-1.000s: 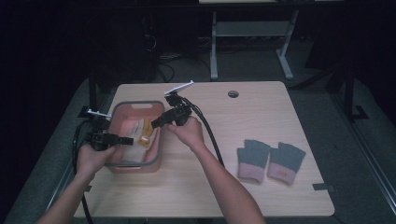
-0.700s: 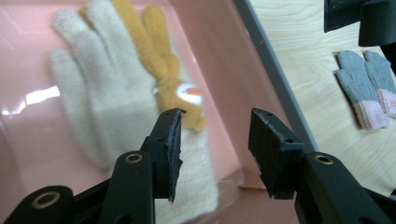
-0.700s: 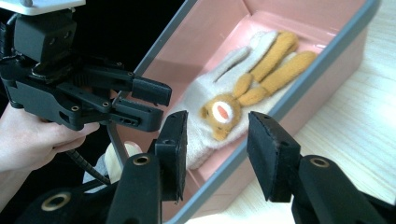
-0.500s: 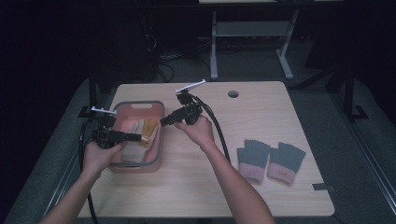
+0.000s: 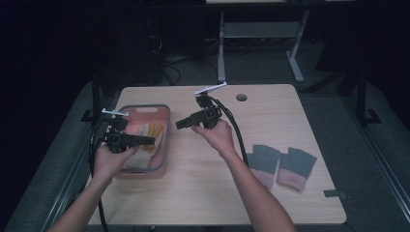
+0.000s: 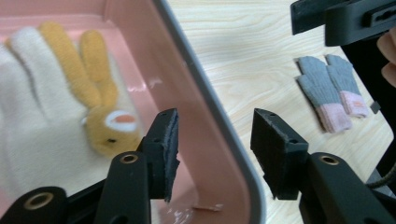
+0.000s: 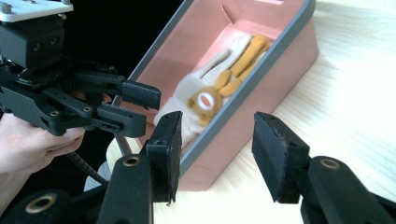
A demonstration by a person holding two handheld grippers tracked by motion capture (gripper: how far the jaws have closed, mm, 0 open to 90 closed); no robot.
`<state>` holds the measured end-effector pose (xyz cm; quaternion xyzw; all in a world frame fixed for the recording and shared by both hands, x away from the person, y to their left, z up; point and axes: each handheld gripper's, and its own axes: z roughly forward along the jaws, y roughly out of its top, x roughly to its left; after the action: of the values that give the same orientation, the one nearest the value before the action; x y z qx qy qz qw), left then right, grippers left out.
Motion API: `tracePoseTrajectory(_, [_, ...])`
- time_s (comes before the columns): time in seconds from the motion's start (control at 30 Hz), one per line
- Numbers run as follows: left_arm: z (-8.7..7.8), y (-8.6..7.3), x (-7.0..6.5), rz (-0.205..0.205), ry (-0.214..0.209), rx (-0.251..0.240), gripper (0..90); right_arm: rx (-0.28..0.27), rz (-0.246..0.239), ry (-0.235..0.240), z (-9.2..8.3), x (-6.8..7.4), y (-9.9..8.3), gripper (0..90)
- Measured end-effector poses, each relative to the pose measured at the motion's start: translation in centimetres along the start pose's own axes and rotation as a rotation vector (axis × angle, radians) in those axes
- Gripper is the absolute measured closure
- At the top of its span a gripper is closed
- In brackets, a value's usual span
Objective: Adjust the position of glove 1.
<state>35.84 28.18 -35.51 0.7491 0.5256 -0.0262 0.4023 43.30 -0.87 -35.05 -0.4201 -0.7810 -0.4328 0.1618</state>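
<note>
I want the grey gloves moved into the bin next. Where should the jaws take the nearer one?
Judging by its pose, grip the grey glove across its pink cuff, coming straight down from above: it lies flat on the table, and the cuff looks thickest.

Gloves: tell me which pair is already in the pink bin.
The cream and yellow gloves lie inside the pink bin. The grey gloves with pink cuffs lie flat on the bare table, right of the bin.

Grey-pink glove pair lying flat on wooden table, right side.
</note>
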Motion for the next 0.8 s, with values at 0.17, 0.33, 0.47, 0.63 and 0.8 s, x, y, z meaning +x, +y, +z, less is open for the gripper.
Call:
tracePoseTrajectory(0.17, [0.3,0.5,-0.8,0.022,-0.022,0.003,46.1,-0.003,0.010,-0.009,-0.8,-0.6,-0.5,52.4])
tracePoseTrajectory(0.33, [0.7,0.8,-1.8,0.037,-0.045,-0.010,44.9,-0.011,0.020,-0.011,-1.8,-1.3,-1.1,51.5])
tracePoseTrajectory(0.47, [1.0,0.9,-2.6,0.057,-0.066,-0.010,44.6,-0.016,0.023,-0.021,-2.5,-1.6,-1.6,51.0])
tracePoseTrajectory(0.63, [1.4,1.0,-3.4,0.070,-0.075,-0.008,44.5,-0.015,0.035,-0.033,-3.5,-2.2,-2.2,50.5])
tracePoseTrajectory(0.8, [1.8,1.1,-3.9,0.081,-0.087,-0.010,44.5,-0.024,0.045,-0.037,-4.3,-2.7,-2.7,50.2])
